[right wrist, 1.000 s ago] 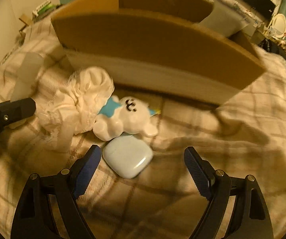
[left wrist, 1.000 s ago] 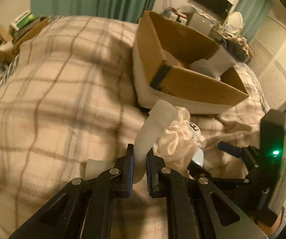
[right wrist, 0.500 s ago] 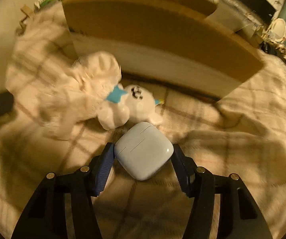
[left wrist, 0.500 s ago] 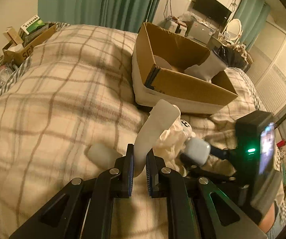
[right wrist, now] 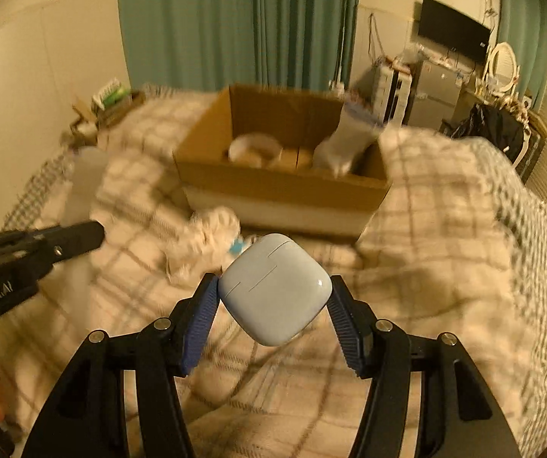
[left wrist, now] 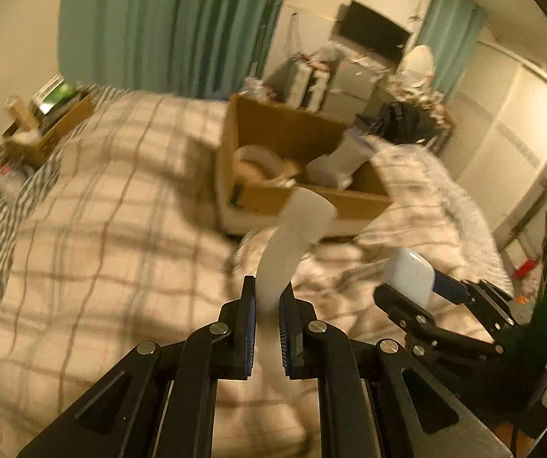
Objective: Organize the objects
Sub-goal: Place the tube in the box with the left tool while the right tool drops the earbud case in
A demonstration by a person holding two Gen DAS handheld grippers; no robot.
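The right gripper (right wrist: 275,301) is clamping a pale blue earbud case (right wrist: 275,290) between its blue-padded fingers (right wrist: 201,324); the case is sitting cornerwise in the jaws, one pad pressing at its 9 o'clock corner and the other at its 3 o'clock corner, and it is being held clear of the checked blanket (right wrist: 445,252). In the left wrist view the same case (left wrist: 409,274) is showing at 3 o'clock, sticking up out of the right gripper (left wrist: 422,286).

The left gripper (left wrist: 267,324) is squeezing a white strip-shaped thing (left wrist: 292,236) that I cannot name; its lower end is sitting between the nearly closed jaws and the rest is rising toward 12 o'clock, its tip overlapping the near wall of the cardboard box (left wrist: 296,198).

The box (right wrist: 281,187) is standing open on the bed at 12 o'clock from the case, holding a white roll (right wrist: 254,147) and a grey thing (right wrist: 344,141) leaning in its far right corner. A blurred white toy with a blue patch (right wrist: 212,240) is lying on the blanket between the box and the right jaws, at about 11 o'clock from the case
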